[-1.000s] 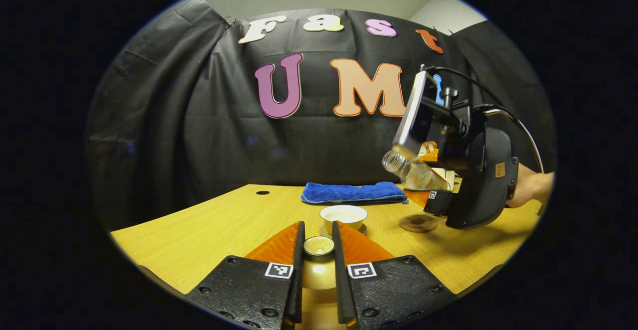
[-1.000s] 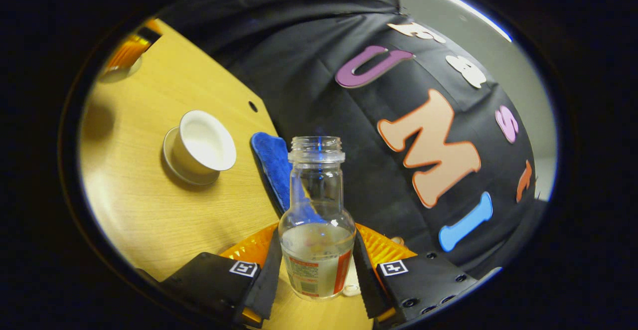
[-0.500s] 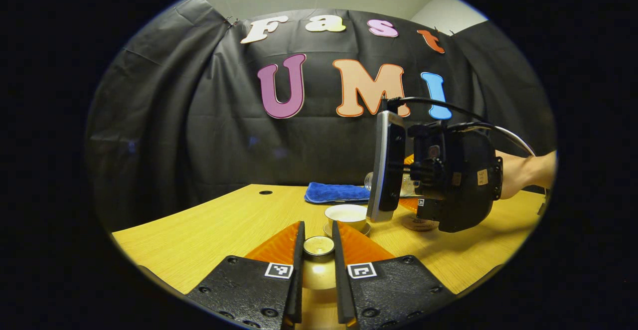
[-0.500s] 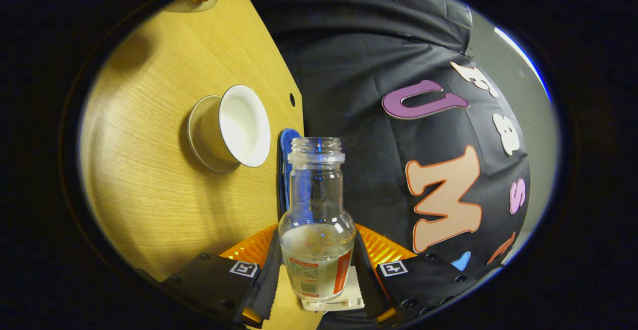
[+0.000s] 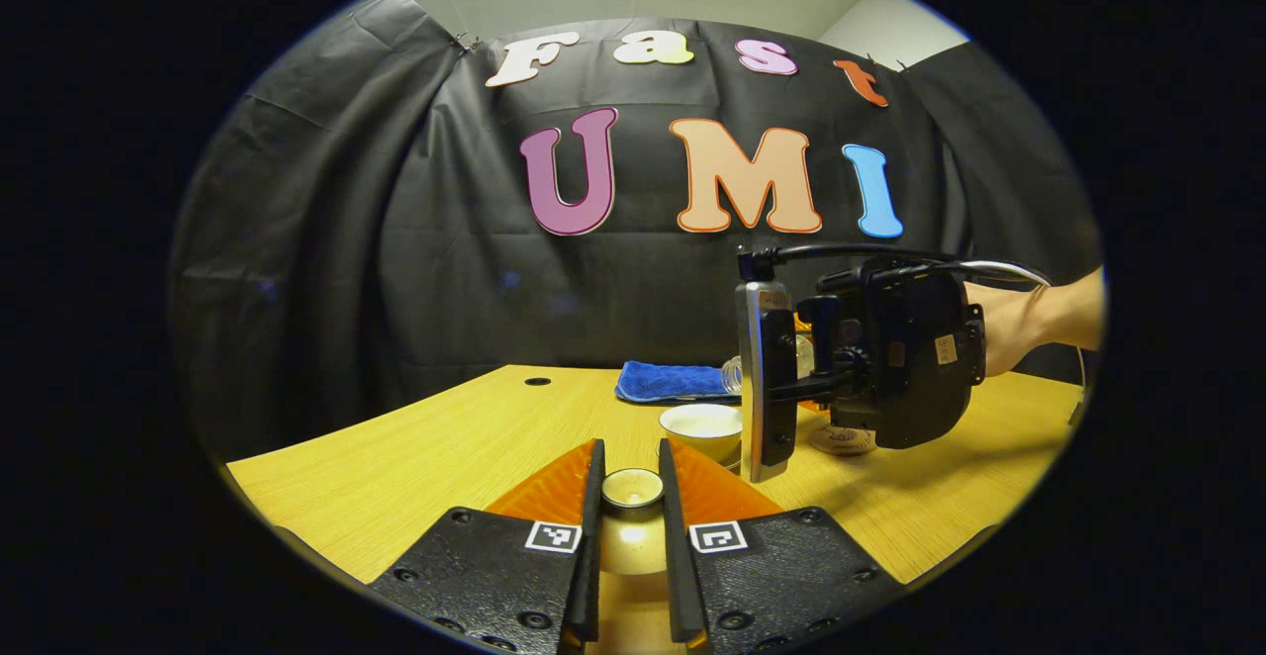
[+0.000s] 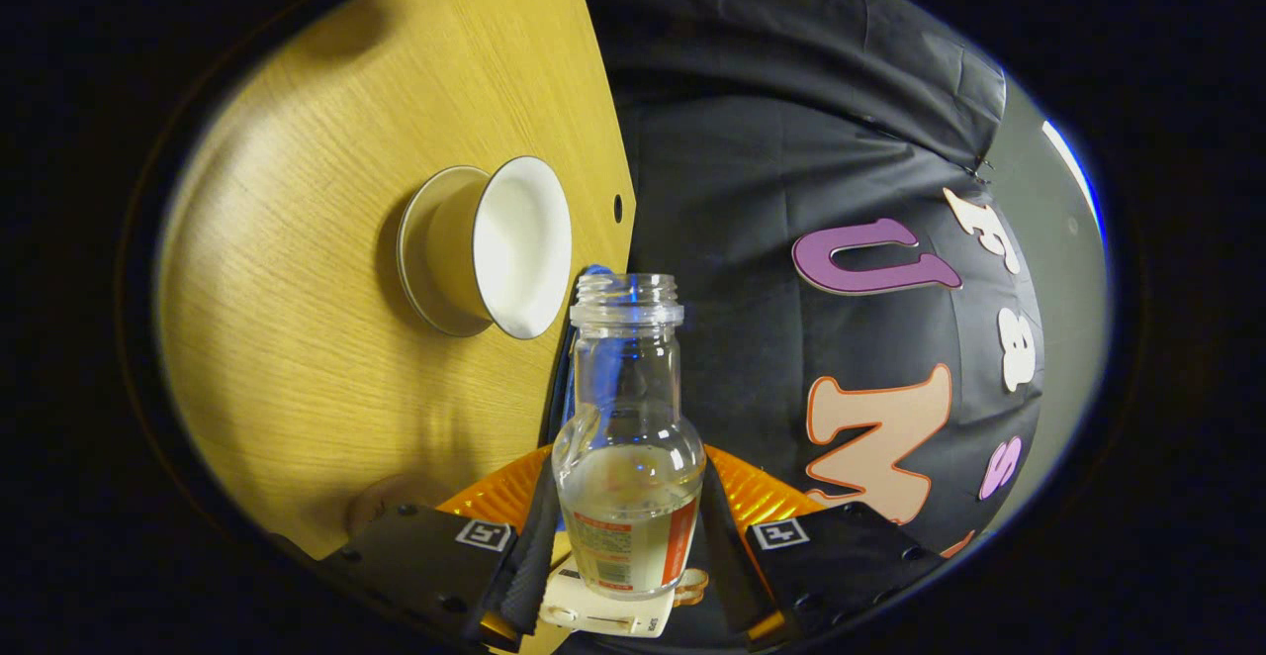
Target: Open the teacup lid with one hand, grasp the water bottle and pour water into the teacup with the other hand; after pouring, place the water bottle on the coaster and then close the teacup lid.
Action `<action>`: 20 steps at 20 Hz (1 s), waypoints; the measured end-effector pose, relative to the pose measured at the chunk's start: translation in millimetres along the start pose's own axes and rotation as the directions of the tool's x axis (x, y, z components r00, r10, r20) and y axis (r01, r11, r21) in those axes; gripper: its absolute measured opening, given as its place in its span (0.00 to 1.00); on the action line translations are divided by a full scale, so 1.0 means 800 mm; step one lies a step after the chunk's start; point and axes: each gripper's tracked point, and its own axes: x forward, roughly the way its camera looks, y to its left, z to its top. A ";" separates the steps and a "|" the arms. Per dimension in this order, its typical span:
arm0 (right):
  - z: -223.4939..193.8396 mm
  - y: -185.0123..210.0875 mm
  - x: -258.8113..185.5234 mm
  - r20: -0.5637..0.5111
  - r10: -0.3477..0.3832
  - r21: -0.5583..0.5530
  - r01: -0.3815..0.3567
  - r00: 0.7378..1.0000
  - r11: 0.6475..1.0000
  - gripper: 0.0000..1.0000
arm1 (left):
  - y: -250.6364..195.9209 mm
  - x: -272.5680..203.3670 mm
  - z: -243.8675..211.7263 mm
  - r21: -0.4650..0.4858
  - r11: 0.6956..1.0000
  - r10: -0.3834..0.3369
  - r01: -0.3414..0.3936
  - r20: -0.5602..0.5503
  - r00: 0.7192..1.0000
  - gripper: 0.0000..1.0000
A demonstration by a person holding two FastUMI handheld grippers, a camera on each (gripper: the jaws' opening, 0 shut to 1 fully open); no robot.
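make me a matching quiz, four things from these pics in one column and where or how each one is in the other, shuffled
Things:
1. water bottle
2. teacup lid
3. teacup
4. blue towel

States or places:
A. lies at the far side of the table, by the black wall
B. open, standing on its saucer
C. clamped in the right tool, tipped toward the cup
D. clamped in the left tool

Pairs: 1-C, 2-D, 3-B, 4-A
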 end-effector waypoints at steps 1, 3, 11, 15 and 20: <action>0.000 -0.003 0.000 0.000 0.002 -0.021 -0.002 1.000 1.000 0.72 | 0.000 -0.001 0.000 0.000 1.000 0.000 0.000 0.000 1.000 0.25; 0.001 -0.008 0.000 0.009 0.004 -0.069 -0.004 1.000 0.998 0.72 | -0.001 0.000 0.001 0.000 1.000 0.000 0.000 0.000 1.000 0.25; 0.001 -0.020 0.006 0.022 0.028 -0.218 -0.022 0.999 0.976 0.72 | -0.001 0.000 0.000 -0.001 1.000 0.000 0.000 0.000 1.000 0.25; -0.001 -0.027 0.010 0.018 0.020 -0.288 -0.014 1.000 0.958 0.72 | 0.000 0.000 0.000 -0.001 1.000 0.000 0.000 0.000 1.000 0.25; 0.003 -0.035 0.010 0.034 0.014 -0.374 0.000 0.999 0.928 0.72 | -0.001 0.000 -0.001 -0.001 1.000 0.000 0.000 -0.001 1.000 0.24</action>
